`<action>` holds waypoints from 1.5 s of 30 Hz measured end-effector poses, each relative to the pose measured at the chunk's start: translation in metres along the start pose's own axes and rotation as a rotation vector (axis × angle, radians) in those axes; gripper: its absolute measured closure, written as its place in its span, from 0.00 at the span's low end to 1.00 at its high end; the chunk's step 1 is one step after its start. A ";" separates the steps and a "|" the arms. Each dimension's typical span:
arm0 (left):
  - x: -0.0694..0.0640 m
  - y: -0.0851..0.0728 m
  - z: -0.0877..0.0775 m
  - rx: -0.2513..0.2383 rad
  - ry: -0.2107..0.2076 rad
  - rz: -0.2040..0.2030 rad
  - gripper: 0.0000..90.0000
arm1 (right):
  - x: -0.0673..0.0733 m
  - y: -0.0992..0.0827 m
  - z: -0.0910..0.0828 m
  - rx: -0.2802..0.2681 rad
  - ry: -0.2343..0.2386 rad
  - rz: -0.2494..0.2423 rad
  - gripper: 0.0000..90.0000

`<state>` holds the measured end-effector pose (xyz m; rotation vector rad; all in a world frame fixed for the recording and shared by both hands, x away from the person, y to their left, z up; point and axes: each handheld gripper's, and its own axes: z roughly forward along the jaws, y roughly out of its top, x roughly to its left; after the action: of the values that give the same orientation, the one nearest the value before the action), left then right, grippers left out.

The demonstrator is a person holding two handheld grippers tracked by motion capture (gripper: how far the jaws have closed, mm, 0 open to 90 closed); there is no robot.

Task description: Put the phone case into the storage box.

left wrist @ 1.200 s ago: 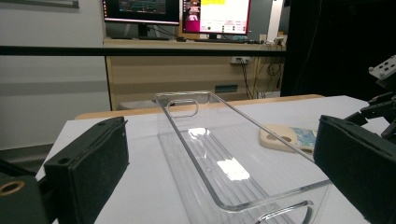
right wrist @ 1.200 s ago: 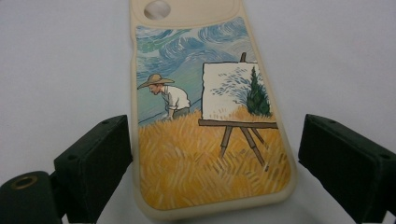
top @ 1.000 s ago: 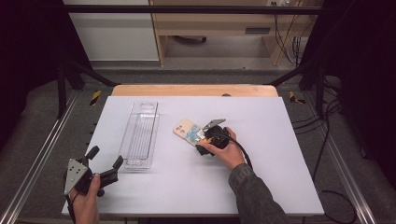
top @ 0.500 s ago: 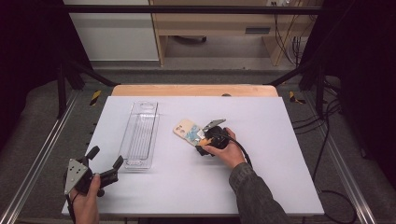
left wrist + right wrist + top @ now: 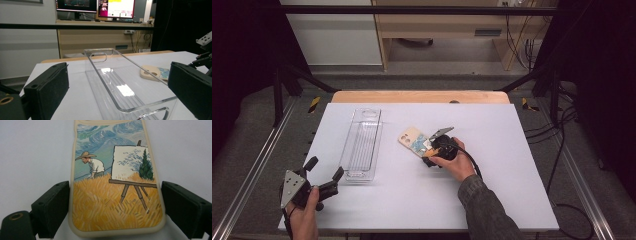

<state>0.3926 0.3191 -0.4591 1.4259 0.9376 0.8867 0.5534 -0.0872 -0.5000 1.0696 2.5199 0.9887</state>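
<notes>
Phone case, cream-edged with a painted scene of a man in a straw hat beside an easel, lies flat near the middle of the white table. The right gripper straddles its near end: in the right gripper view one jaw touches an edge, the other stands just off the opposite edge, not yet pinching. To the left, close beside the case, a clear plastic tray lies lengthwise. The left gripper, jaws wide apart, rests at the tray's near end, holding nothing.

The phone case's top end is cut off by the right gripper view's edge.
</notes>
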 end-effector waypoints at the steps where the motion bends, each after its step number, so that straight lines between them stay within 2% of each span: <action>1: 0.000 0.000 0.000 0.001 0.002 0.001 0.04 | 0.000 0.000 0.000 -0.001 0.003 0.005 0.13; 2: 0.001 0.000 0.000 0.001 0.003 0.000 0.04 | 0.001 0.000 -0.002 -0.008 0.014 0.022 0.13; 5: 0.001 0.000 -0.001 0.000 0.005 -0.001 0.04 | 0.001 0.000 -0.004 -0.022 0.021 0.014 0.13; 13: 0.001 0.000 -0.001 -0.001 0.006 0.000 0.04 | 0.003 0.001 -0.012 -0.044 0.038 0.024 0.13; 17: 0.001 0.001 -0.001 -0.002 0.008 0.000 0.04 | 0.004 -0.002 -0.016 -0.060 0.054 0.049 0.14; 22: 0.001 0.001 -0.001 -0.003 0.009 0.000 0.04 | 0.003 -0.005 -0.020 -0.074 0.058 0.043 0.14; 24: 0.001 0.001 -0.001 -0.004 0.009 -0.001 0.04 | 0.005 -0.006 -0.026 -0.088 0.064 0.054 0.14; 31: 0.000 0.002 -0.001 -0.001 0.008 0.006 0.04 | 0.009 -0.010 -0.040 -0.121 0.076 0.043 0.14; 34: -0.001 0.003 -0.001 -0.003 0.005 0.008 0.04 | 0.013 -0.013 -0.051 -0.138 0.076 0.039 0.14; 45: -0.011 0.008 -0.001 0.003 -0.014 0.015 0.04 | 0.008 -0.031 -0.078 -0.187 0.078 0.061 0.13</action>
<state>0.3873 0.3091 -0.4509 1.4413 0.9195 0.8857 0.4960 -0.1360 -0.4617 1.0761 2.4079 1.2780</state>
